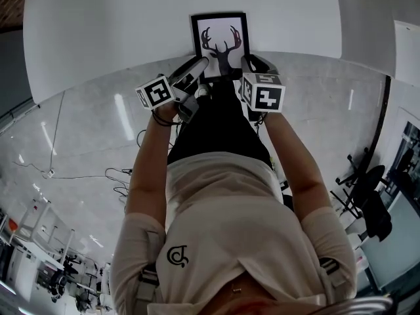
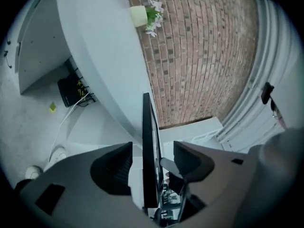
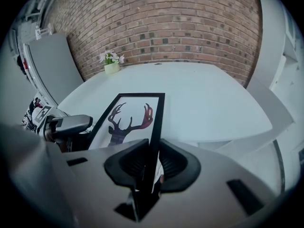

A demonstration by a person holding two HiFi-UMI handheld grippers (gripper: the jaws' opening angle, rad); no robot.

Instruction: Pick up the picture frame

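Note:
The picture frame (image 1: 220,41), black-edged with a dark antlered deer print, lies near the front edge of the white table (image 1: 118,31). My right gripper (image 1: 251,65) is at its near right corner, and in the right gripper view the jaws (image 3: 148,163) are shut on the frame's (image 3: 128,120) right edge. My left gripper (image 1: 195,69) is at the near left corner. In the left gripper view the frame (image 2: 148,137) is seen edge-on between the jaws of the left gripper (image 2: 152,158), with a gap on each side, so the jaws stand open around it.
A small pot of flowers (image 3: 111,66) stands at the table's far side by the brick wall (image 3: 161,27). Another white table (image 1: 377,31) is to the right. Cables (image 1: 125,176) run over the floor, and a black box (image 2: 71,90) sits under the table.

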